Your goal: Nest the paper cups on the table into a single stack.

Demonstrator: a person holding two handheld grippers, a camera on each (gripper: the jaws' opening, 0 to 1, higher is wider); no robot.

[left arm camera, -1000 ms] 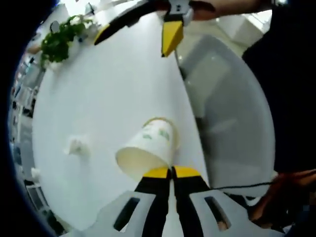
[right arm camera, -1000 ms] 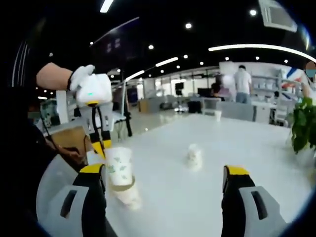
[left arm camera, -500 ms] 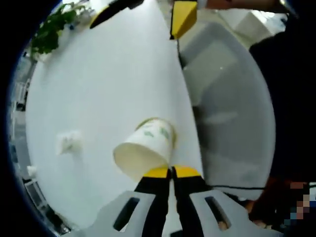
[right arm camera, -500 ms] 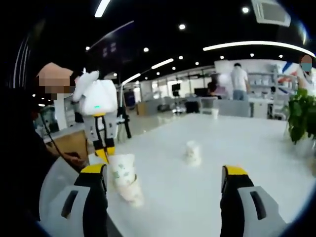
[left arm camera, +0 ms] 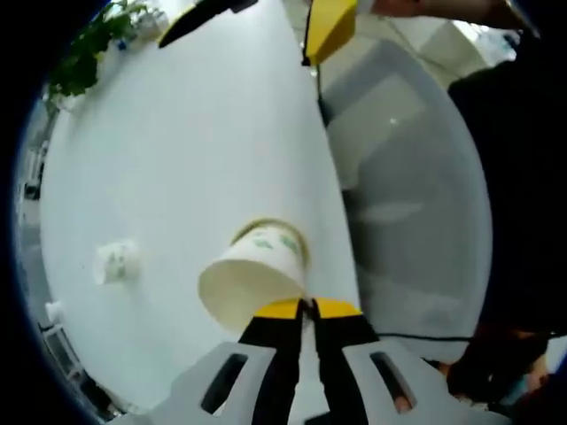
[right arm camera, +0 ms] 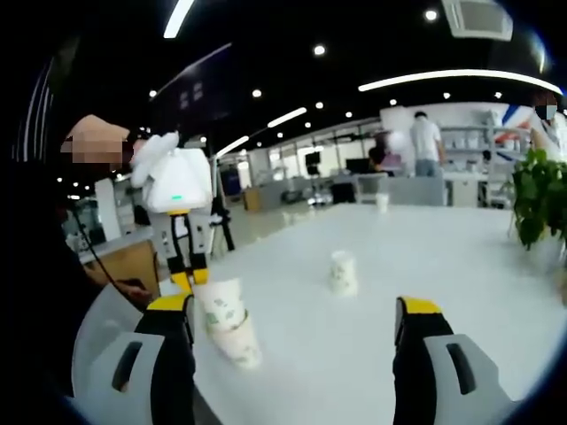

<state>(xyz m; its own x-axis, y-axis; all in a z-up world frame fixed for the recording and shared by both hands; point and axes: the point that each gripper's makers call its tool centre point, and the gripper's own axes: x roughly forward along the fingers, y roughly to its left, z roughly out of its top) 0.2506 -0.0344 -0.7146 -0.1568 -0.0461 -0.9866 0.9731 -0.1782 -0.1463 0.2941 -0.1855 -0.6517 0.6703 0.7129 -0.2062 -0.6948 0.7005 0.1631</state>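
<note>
Since a second ago the held cup [left arm camera: 252, 279] has tilted further over the cup beneath it [right arm camera: 241, 343], near the table [left arm camera: 177, 159] edge. Left gripper [left arm camera: 306, 307] pinches its rim, jaws pressed together; the mouth leans away, so it needs righting. Right gripper [right arm camera: 292, 310] hangs spread wide, and looks the nearer hand to the lone cup [right arm camera: 342, 272] mid-table.

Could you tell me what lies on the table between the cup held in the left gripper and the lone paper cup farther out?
Nothing: in the right gripper view, bare white table separates the held cup from the lone paper cup.
</note>
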